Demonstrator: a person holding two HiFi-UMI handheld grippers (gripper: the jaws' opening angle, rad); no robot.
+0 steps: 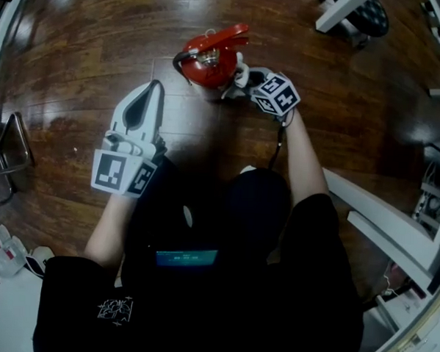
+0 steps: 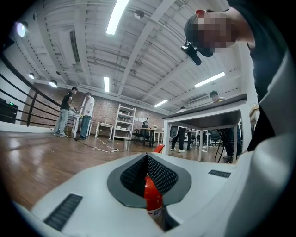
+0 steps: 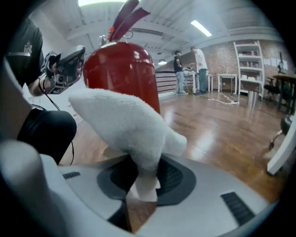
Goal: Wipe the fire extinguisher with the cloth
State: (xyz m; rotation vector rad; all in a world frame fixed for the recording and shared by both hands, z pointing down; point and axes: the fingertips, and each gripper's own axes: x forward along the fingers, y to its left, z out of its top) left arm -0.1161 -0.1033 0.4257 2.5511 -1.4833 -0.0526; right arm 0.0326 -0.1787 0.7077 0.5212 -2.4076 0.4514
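Nearest me, the left gripper (image 1: 155, 89) hung with its jaws pressed together on nothing, well apart from the job. Further out, the right gripper (image 3: 141, 183) pinched a fold of the white cloth (image 3: 122, 118), whose bulk seemed to lie against the side of the red fire extinguisher (image 3: 122, 65). That stood upright on the glossy wooden floor (image 1: 80, 46), with nothing steadying it. I judged a firm sideways wipe could slide or topple it, and the cloth, held only by a narrow fold, might pull free
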